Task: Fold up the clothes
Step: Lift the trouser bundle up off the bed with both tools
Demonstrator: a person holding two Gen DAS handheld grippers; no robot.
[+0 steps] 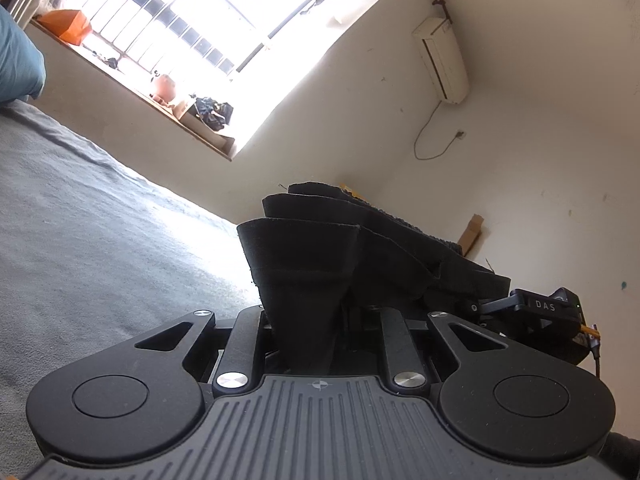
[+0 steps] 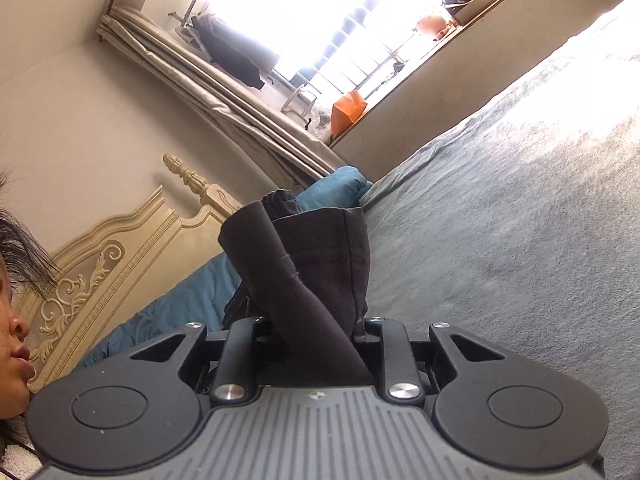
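Both hand-held grippers clench the same dark garment, each on a bunched end of it. Seen from the left wrist, the left hand-held gripper (image 1: 310, 320) has its jaws pinched nearly together on a gathered wad of the black garment (image 1: 344, 248), which fans upward out of the jaws in several stacked folds and then stretches away toward the right of the view, where the body of the other tool shows at the cloth's far end. Its long axis therefore runs from one tool to the other, held up in the air above the grey bed cover (image 1: 80, 220) rather than lying on it. From the right wrist, the right hand-held gripper (image 2: 316, 332) grips a hemmed end of the garment (image 2: 320, 264), with a stitched seam line crossing the cloth, which rises out of the jaws and leans toward the blue pillow (image 2: 344, 186) and carved cream headboard (image 2: 100, 268). A bright barred window (image 1: 200, 20) fills the wall behind, with an orange bag (image 1: 66, 26) on its sill and a wall air conditioner (image 1: 442, 60) to the right.
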